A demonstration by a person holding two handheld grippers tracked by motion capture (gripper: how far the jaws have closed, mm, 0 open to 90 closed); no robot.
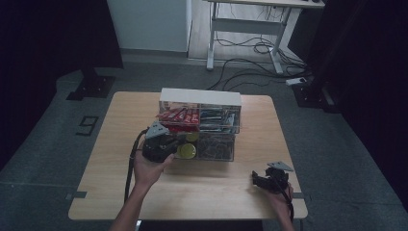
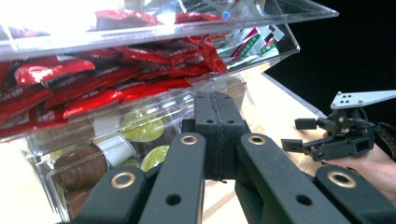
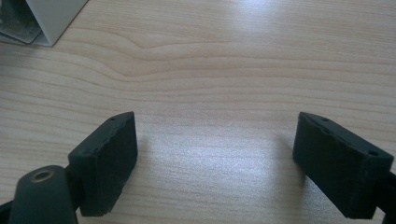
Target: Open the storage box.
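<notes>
Dim room, grey floor with cables sprawling under a white desk, dark curtains hanging either side.

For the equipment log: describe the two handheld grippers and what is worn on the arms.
Both the left gripper and right gripper are black, each topped by a grey three-cornered plate and trailing a black cable. Brass-coloured rivets dot the linkages. The forearms are bare, with no sleeves.

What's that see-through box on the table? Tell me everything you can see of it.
The clear plastic organiser stands upright mid-table under a white top, split into compartments. Upper left holds red sachets, lower left yellow-green and brown coffee capsules; the right ones are unclear. The left gripper, jaws shut, is at its lower-left front.
</notes>
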